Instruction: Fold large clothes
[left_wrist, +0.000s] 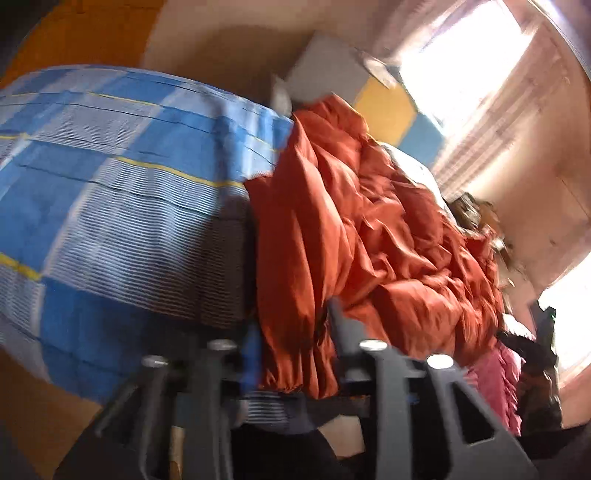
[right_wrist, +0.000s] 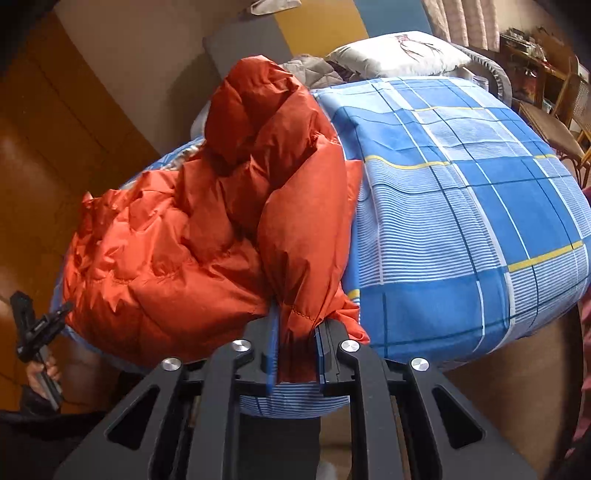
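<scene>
An orange puffer jacket (left_wrist: 369, 221) (right_wrist: 166, 258) lies crumpled on a bed with a blue plaid sheet (left_wrist: 110, 184) (right_wrist: 461, 221). In the left wrist view, a thick fold of the jacket's edge fills the gap in my left gripper (left_wrist: 295, 314). Both fingers press on it, though the frame is blurred. That gripper (right_wrist: 40, 325) also shows at the jacket's left edge in the right wrist view, held by a hand (right_wrist: 44, 369). My right gripper (right_wrist: 297, 325) is shut on a narrow bunch of the jacket's hem at the bed's near edge.
A white pillow (right_wrist: 399, 51) and grey bedding lie at the head of the bed, against a grey, yellow and blue wall panel (left_wrist: 384, 110). Pink clothing (left_wrist: 495, 380) is piled to the right. A wicker chair (right_wrist: 554, 125) stands beyond the bed. Bright curtained window (left_wrist: 480, 74).
</scene>
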